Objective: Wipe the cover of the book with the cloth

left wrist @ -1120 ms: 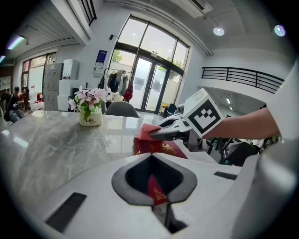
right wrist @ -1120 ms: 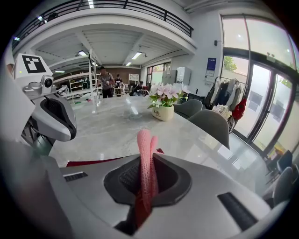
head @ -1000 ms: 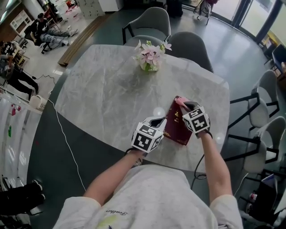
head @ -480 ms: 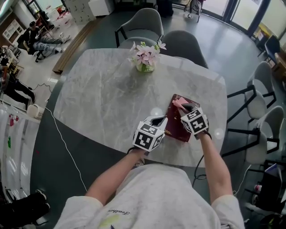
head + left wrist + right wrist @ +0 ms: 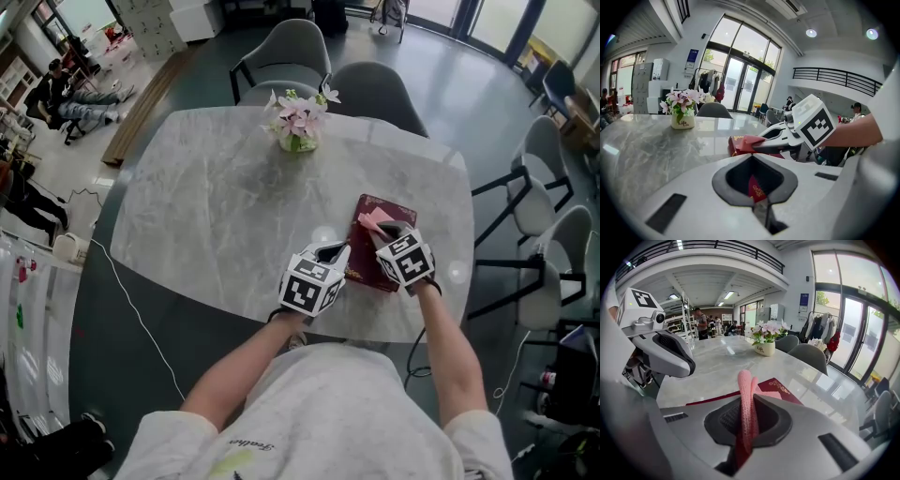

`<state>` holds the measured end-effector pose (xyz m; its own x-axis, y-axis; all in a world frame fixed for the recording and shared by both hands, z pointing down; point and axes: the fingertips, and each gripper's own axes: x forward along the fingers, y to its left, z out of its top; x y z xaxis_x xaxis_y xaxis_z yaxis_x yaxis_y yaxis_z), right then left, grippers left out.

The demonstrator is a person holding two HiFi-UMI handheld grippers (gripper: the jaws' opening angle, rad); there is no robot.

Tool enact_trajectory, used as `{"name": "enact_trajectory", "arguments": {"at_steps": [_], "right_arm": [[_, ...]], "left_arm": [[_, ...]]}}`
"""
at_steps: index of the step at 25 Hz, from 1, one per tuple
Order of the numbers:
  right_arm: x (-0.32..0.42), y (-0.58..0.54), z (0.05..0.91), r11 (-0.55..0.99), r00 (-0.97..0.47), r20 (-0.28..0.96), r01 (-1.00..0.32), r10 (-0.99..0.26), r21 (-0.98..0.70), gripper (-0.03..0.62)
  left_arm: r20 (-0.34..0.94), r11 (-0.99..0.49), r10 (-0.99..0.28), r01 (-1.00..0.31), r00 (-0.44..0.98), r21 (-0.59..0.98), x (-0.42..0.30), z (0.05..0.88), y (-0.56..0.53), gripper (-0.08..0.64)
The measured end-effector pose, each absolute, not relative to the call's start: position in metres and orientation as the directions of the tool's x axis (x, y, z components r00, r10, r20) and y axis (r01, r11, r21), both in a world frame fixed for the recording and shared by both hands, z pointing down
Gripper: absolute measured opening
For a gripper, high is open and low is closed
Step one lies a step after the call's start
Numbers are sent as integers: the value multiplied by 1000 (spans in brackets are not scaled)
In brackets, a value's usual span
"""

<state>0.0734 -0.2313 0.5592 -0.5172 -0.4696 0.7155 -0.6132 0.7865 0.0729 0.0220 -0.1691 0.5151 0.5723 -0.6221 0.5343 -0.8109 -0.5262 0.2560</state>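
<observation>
A dark red book (image 5: pixel 382 246) with gold print lies on the marble table (image 5: pixel 216 206) near its front right edge. My right gripper (image 5: pixel 382 231) is shut on a folded pink cloth (image 5: pixel 369 221), which rests on the book's cover toward the far end. In the right gripper view the cloth (image 5: pixel 747 399) stands pinched between the jaws above the book (image 5: pixel 782 388). My left gripper (image 5: pixel 330 255) is at the book's left edge, shut on it; a strip of red cover (image 5: pixel 756 186) shows between its jaws (image 5: pixel 758 194).
A vase of pink flowers (image 5: pixel 298 122) stands at the far side of the table. Grey chairs (image 5: pixel 375 94) ring the table at the back and right (image 5: pixel 539 178). People sit in the background at far left (image 5: pixel 66 94).
My right gripper has drawn the cloth a little toward me along the cover. The left gripper stays at the book's left edge.
</observation>
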Motion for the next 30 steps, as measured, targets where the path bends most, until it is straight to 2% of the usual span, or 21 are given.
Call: {"name": "enact_trajectory", "arguments": {"at_steps": [30], "right_arm": [[62,-187,568,727,-473,728,-684,-496,51,15]], "left_arm": [[514,-595,-572,-755,639,275,5,516,-159,6]]}}
